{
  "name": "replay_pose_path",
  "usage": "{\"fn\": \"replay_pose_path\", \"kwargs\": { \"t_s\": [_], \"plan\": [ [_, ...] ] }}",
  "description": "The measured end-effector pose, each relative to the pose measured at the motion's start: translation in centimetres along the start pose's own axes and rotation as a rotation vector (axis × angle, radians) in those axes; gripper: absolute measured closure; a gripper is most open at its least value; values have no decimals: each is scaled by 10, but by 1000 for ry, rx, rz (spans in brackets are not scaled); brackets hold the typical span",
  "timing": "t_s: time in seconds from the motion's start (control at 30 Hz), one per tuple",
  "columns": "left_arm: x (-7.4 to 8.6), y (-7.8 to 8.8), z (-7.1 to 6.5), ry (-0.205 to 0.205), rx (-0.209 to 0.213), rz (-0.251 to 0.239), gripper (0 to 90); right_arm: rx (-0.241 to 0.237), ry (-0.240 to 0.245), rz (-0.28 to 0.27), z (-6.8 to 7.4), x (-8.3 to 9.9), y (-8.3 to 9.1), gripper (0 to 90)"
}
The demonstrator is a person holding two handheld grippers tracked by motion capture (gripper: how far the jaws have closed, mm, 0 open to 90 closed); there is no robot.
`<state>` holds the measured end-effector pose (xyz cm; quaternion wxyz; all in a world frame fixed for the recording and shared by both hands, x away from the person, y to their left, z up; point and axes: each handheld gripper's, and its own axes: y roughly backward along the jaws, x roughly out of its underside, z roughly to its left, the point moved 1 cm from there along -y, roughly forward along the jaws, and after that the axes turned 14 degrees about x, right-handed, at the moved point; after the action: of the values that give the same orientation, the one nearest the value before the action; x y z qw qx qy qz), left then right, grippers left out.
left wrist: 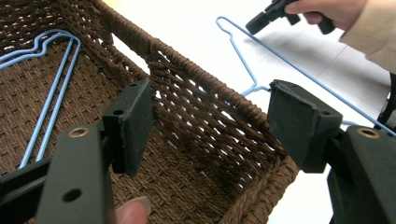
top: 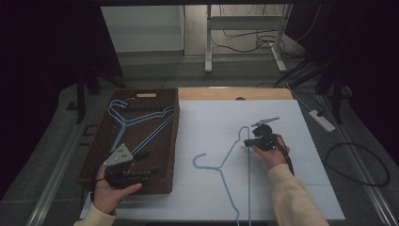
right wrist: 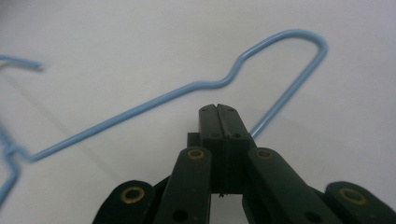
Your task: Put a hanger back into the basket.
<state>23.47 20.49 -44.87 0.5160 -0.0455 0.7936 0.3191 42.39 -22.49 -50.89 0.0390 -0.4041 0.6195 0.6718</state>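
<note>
Holding: right gripper (top: 248, 142) has its jaws pressed together on the blue hanger (top: 234, 165), pinching the wire just below the bent end
Blue hanger: lies on the white table sheet (top: 211, 122), hook (top: 200, 160) toward 9 o'clock, long wires running to 6 o'clock
Left gripper (left wrist: 210, 116): jaws spread wide, nothing between the pads, poised over the basket wall
Wicker basket (top: 164, 155): at 9 o'clock of the sheet, more blue hangers (top: 136, 125) inside
Person's hands: right hand (top: 270, 153) at 3 o'clock, left hand (top: 110, 190) at 7 o'clock
</note>
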Motion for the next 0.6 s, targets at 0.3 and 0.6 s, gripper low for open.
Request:
{"fn": "replay_pose_path", "kwargs": {
  "t_s": [0.3,0.6],
  "plan": [
    [0,1,0,-1,0,-4,320,20,20,38,0,-3,-12,900],
    [0,-1,-2,-4,2,2,320,100,-1,60,-17,8,-2,900]
  ]
}}
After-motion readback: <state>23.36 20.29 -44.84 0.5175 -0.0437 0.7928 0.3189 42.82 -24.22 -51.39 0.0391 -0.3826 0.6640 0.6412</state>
